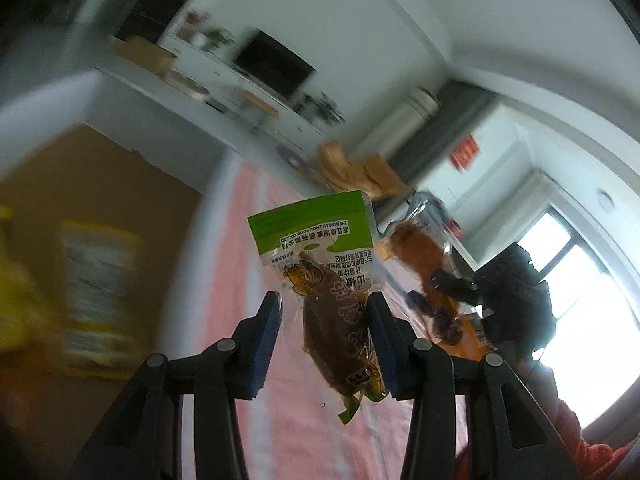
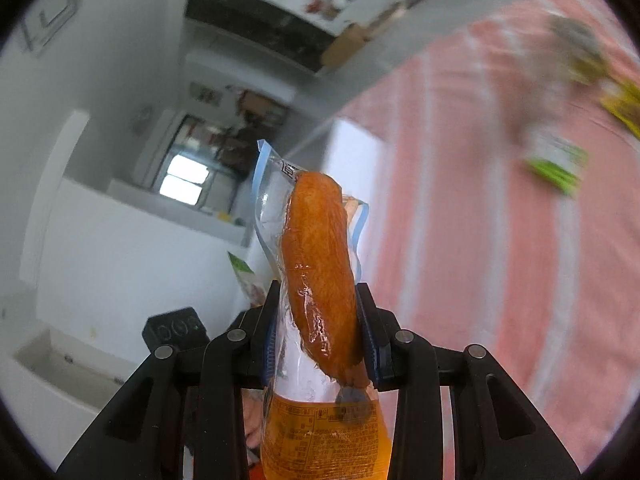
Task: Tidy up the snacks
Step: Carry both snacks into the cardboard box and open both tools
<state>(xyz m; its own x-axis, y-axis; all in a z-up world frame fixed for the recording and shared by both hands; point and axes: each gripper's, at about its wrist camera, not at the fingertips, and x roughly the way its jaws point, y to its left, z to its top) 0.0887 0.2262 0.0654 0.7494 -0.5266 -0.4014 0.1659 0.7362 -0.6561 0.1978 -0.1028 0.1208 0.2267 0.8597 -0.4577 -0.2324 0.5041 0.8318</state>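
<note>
While the green-topped snack pack (image 1: 320, 280) is carried above the pink striped cloth (image 1: 248, 248), it's only touched by one pad of the left gripper (image 1: 325, 340), the other standing apart, so it could easily be dropped. Over in the right view, the orange snack pack (image 2: 320, 276) is clamped tight by the right gripper (image 2: 320, 328), but the slick wrapper could be let slip.

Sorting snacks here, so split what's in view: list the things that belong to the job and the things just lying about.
Job:
- green-topped snack packet, in the left gripper
- orange snack packet, in the right gripper
- loose snack packets on the pink striped cloth

Lying about:
- black screen
- cardboard box
- window
</note>
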